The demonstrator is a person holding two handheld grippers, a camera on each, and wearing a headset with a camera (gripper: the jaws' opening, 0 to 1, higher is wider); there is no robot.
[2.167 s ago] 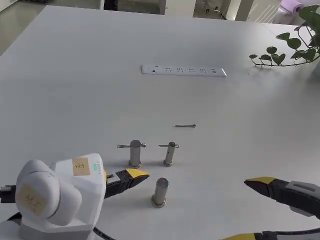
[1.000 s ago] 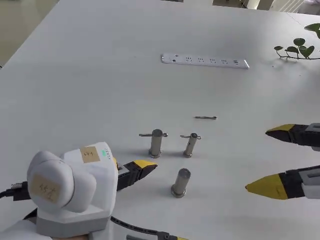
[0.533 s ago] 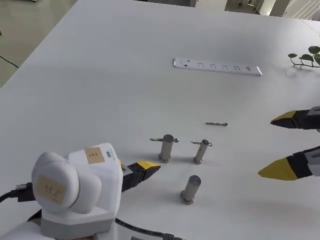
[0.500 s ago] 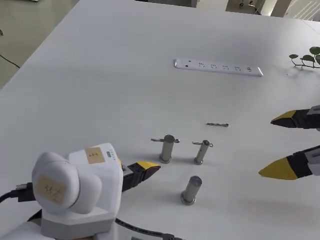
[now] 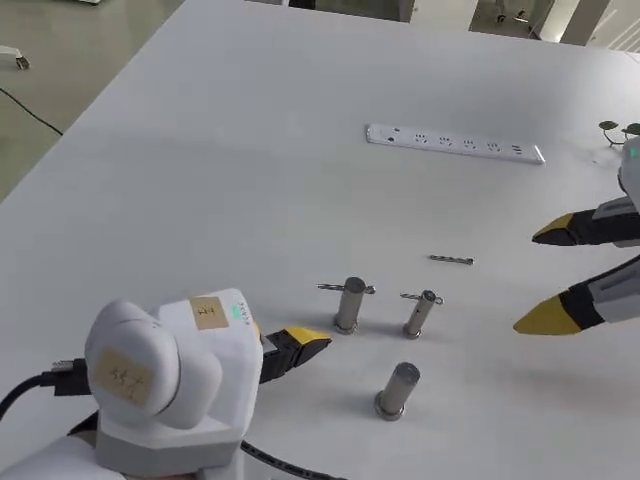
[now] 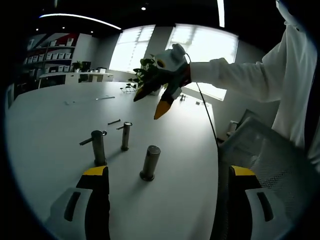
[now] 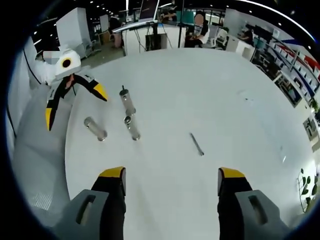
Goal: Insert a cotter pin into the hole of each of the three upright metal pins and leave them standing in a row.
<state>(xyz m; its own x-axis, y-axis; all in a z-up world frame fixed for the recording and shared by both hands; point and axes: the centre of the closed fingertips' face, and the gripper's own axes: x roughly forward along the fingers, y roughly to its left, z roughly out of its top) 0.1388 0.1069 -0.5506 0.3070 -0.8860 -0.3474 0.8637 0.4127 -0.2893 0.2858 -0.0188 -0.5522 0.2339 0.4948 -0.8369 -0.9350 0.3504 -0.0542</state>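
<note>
1. Three metal pins stand upright on the white table (image 5: 200,150), long axes vertical. The back left pin (image 5: 349,304) and back right pin (image 5: 420,313) are side by side, and the front pin (image 5: 398,390) stands apart, nearer the person.
2. Two fitted cotter pins (image 5: 338,288) cross the tops of the back pair horizontally. One loose cotter pin (image 5: 451,260) lies flat just behind the back right pin, running left to right in the head view.
3. To its right hovers the right gripper (image 5: 535,280), jaws spread wide and empty. The left gripper (image 6: 168,172) sits low, left of the front pin, jaws wide apart and holding nothing.
4. One power strip (image 5: 455,144) lies farther back, with plant leaves (image 5: 620,128) at the table's far right.
</note>
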